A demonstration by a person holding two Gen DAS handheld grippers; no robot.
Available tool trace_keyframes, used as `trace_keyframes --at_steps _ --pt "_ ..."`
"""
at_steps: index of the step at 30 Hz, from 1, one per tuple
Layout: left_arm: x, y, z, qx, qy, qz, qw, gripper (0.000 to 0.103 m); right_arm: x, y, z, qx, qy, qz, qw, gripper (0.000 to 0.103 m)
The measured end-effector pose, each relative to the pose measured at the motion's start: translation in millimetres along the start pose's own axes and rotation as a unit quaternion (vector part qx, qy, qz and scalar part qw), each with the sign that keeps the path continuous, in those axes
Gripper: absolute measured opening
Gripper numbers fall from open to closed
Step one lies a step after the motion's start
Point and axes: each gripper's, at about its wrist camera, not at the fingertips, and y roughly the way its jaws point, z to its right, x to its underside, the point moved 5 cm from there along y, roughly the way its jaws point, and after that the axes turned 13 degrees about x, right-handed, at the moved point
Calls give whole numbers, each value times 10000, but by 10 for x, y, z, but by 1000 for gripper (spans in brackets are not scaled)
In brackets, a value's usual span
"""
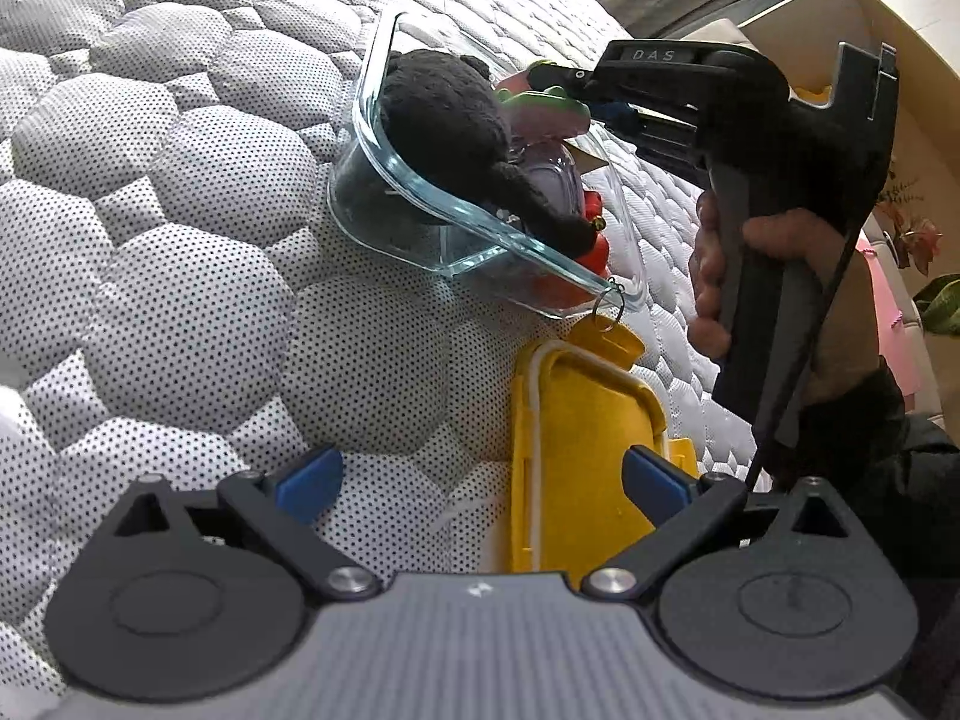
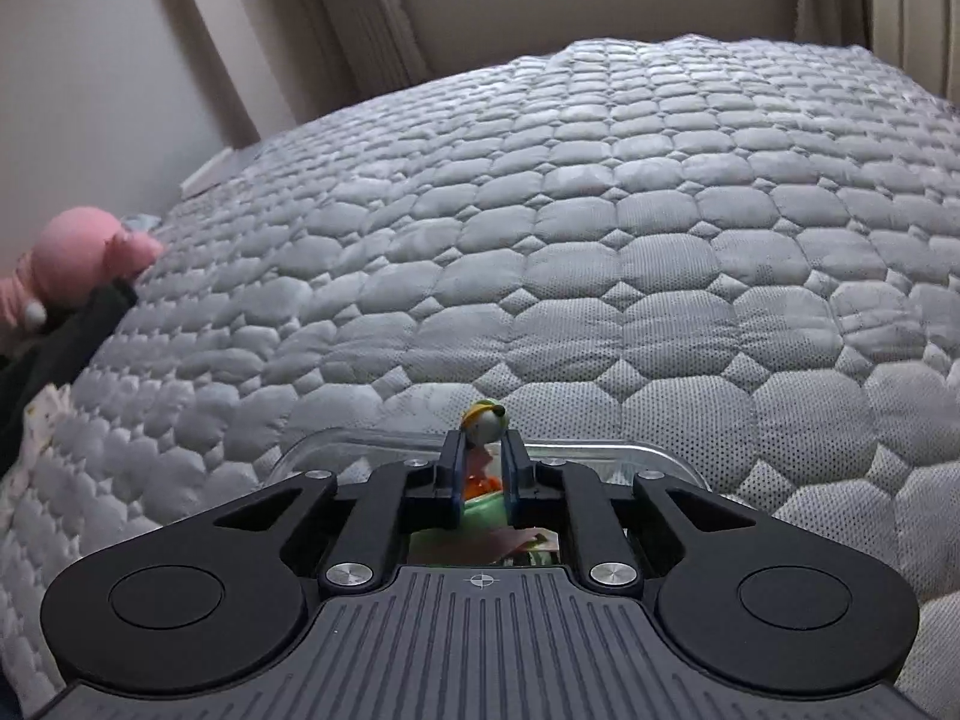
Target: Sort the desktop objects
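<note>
**Small toy going into the glass dish on the bed**

The right hand-held gripper (image 2: 483,468) is hovering over the clear glass container (image 1: 420,204), which is sitting on the quilted mattress (image 1: 180,192) directly beneath its fingers. Its jaws are nearly closed, pinching a small figurine (image 2: 485,420) with a yellow-green cap whose head is poking out just beyond the fingertips; seen from the left side, a green-and-pink toy (image 1: 540,102) is sitting at those same tips, over the far end of the dish. I judge the piece is being held over the container so it can be dropped in with the rest.

The dish is already crowded: a black plush toy (image 1: 444,120) is filling the end away from the right hand-held gripper, with red pieces (image 1: 594,240) beneath it and a key ring (image 1: 609,306) hanging over the near corner.

The left hand-held gripper (image 1: 480,477) is waiting with its jaws wide apart, gripping nothing. The yellow lid (image 1: 576,420) is lying right ahead of it, between its fingers and the dish, likely parked there so that hand can fit it once the sorting is done.
</note>
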Motion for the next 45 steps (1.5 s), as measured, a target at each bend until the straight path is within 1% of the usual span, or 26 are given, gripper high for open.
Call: trace_keyframes --at_steps 8,12,13,14,15,17,18,19,22,24,25,27,28,31,34,37,39,41,43,44,45 --pt "-5 -15 34 1 -3 29 10000 100 36 -12 34 64 379 46 9992 13" --pt "-12 -34 35 39 -9 62 10000 100 31 -40 68 23 293 99 9995 15" --pt "-15 -42 33 47 -15 79 10000 100 15 -69 88 2 273 142 9995 25" --pt "-18 -50 32 55 -23 100 9999 100 -10 -123 126 -46 338 246 9991 30" --pt "-23 -55 32 65 -35 121 9999 100 -39 -183 167 -88 424 378 9983 32" --pt "-32 -53 39 93 -53 144 9998 100 -109 -289 242 -91 606 615 9962 50" --pt "-29 -44 51 105 -45 138 9998 100 -136 -286 239 -75 571 609 9965 52" --pt "-20 -33 64 101 -29 122 9999 100 -156 -246 199 -35 422 556 9976 52" --pt "19 -8 138 -37 163 27 9999 100 -182 -106 45 135 -103 417 9990 52" --pt "45 -12 212 -211 420 -15 9989 100 -157 15 -83 258 -464 289 9982 50" --pt "57 -21 252 -295 567 -26 9980 100 -143 59 -122 273 -531 222 9980 49" --pt "80 -37 339 -423 832 -21 9956 100 -124 99 -162 286 -576 155 9978 34" --pt "91 -45 383 -480 957 -12 9943 100 -116 107 -173 287 -575 138 9978 21" --pt "120 -68 504 -520 1205 3 9914 100 -103 62 -158 191 -546 155 9982 20" --pt "143 -84 600 -493 1355 -2 9895 100 -117 -101 -84 21 -360 267 9990 20" --pt "146 -50 662 -487 1435 -23 9884 100 -99 -272 61 -106 -16 398 9992 20" --pt "158 -44 673 -488 1455 -49 9881 100 -62 -374 211 -254 387 433 9980 20" --pt "155 -14 665 -492 1445 -70 9883 100 -14 -483 377 -494 906 481 9935 19" --pt "161 14 673 -488 1432 -97 9884 100 43 -569 544 -835 1510 505 9837 19" --pt "167 26 674 -485 1435 -115 9884 100 75 -587 626 -1051 1867 484 9756 18" --pt "174 42 680 -483 1444 -138 9882 100 108 -563 704 -1307 2291 404 9637 18"
